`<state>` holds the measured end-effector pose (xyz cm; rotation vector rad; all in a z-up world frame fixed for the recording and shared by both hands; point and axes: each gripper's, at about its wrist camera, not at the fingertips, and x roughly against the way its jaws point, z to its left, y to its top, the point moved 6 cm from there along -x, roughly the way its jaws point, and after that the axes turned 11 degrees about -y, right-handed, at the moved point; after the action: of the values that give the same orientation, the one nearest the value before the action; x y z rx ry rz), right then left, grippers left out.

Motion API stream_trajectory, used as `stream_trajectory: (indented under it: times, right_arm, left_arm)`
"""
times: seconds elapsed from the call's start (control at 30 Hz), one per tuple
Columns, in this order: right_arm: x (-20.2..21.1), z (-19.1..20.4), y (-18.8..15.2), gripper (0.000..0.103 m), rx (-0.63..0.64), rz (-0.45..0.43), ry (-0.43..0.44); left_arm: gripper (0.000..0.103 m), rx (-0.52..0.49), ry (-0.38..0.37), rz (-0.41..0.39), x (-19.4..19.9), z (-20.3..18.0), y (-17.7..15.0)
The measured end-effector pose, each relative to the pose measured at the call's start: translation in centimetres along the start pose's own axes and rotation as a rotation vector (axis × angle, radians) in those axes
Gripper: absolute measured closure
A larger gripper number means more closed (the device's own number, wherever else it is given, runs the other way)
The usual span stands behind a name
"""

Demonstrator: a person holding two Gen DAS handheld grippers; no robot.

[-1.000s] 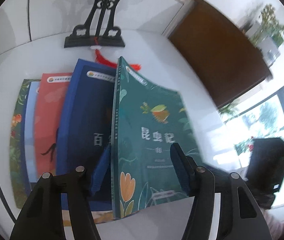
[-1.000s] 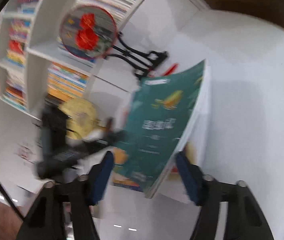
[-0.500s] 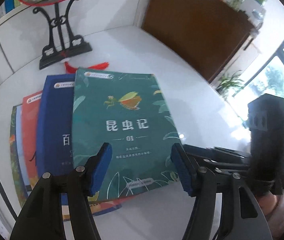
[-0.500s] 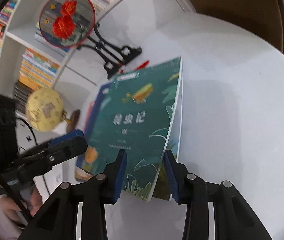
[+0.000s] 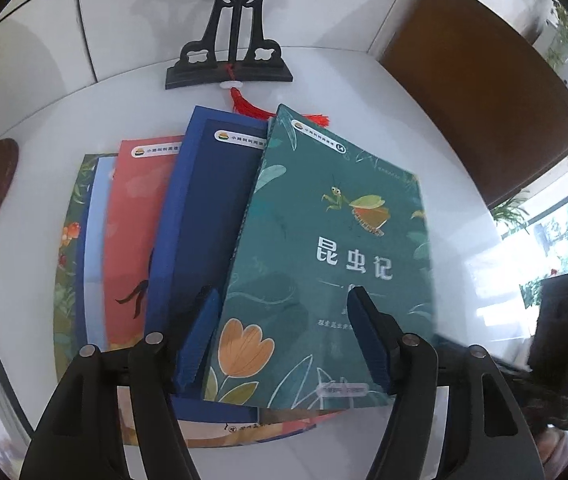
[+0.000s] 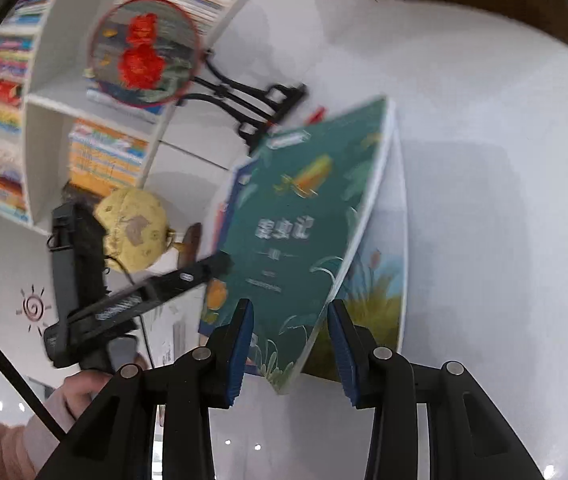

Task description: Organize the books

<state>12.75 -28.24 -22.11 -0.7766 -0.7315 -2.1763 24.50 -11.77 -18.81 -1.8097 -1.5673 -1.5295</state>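
Note:
A green book (image 5: 323, 264) with an insect on its cover tops a fanned pile with a dark blue book (image 5: 204, 208), a red book (image 5: 136, 224) and others on the white table (image 5: 363, 92). My left gripper (image 5: 284, 340) is open, its jaws wide over the green book's near edge. In the right wrist view the green book (image 6: 295, 236) is tilted, right edge raised, showing a book with a meadow cover (image 6: 371, 304) under it. My right gripper (image 6: 289, 344) is open, its pads either side of the book's near corner, not clamping.
A black fan stand (image 5: 236, 40) with a red tassel (image 5: 252, 106) stands behind the pile. A globe (image 6: 136, 236) is left, a brown cabinet (image 5: 483, 100) right. White bookshelves (image 6: 44, 120) hold many books. The round fan (image 6: 144, 52) sits on its stand.
The right gripper's jaws have widened from nearly shut around the green book's edge. The book, flat half a second ago, now tilts up on its right side. The left gripper has shifted its view.

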Motion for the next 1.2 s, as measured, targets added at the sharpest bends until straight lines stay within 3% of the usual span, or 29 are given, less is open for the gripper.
stream_trajectory:
  times: [0.17,0.33,0.43,0.5,0.6,0.67,0.83,0.87,1.0,1.1,1.17,1.2]
  right_arm:
    - [-1.4,-1.3,-0.4,0.062,-0.092,0.034,-0.006]
    - [-1.2,-0.6,-0.3,0.062,-0.030,0.041,-0.032]
    - [-1.2,-0.2,-0.7,0.062,-0.018,0.086,-0.019]
    - [-1.6,0.9,-1.7,0.063,-0.010,0.154,0.047]
    - [-1.6,1.7,-2.1,0.063,0.098,0.142,-0.043]
    - [-1.6,0.9,-1.7,0.063,0.088,0.130,-0.094]
    - [-1.6,-1.3,-1.0,0.062,-0.070,0.110,-0.065]
    - [-1.7,-1.3,-1.0,0.058,-0.067,0.108,-0.065]
    - [-1.8,-0.7,-0.9,0.048,-0.030,0.080,-0.060]
    - [-2.2,-0.1,-0.5,0.034,-0.022,0.054,-0.014]
    - [-2.5,0.5,-0.4,0.015,-0.024,0.042,0.014]
    - [-2.7,0.9,-0.3,0.011,-0.022,0.039,0.030]
  left_arm:
    - [0.039,-0.034,0.012,-0.004,0.6,-0.8,-0.6]
    - [0.039,-0.039,0.008,-0.004,1.1,-1.3,-1.4]
    - [0.039,0.019,-0.178,0.087,0.6,-3.4,-3.6]
    - [0.039,-0.071,-0.137,0.097,0.8,-4.8,-4.7]
    - [0.038,-0.180,-0.035,0.037,2.2,-5.2,-4.5]
    - [0.036,-0.176,-0.002,0.011,2.8,-4.1,-2.9]
    - [0.029,-0.059,0.035,0.018,1.7,0.7,2.1]
    - [0.029,-0.034,0.037,0.029,1.4,1.6,2.7]
    - [0.028,0.056,-0.089,0.114,-1.0,2.5,2.7]
    - [0.028,-0.020,-0.075,0.117,-1.3,1.5,2.4]
    - [0.027,-0.075,-0.105,0.143,-1.6,0.1,1.6]
    - [0.028,-0.100,-0.081,0.143,-1.6,-0.3,1.4]
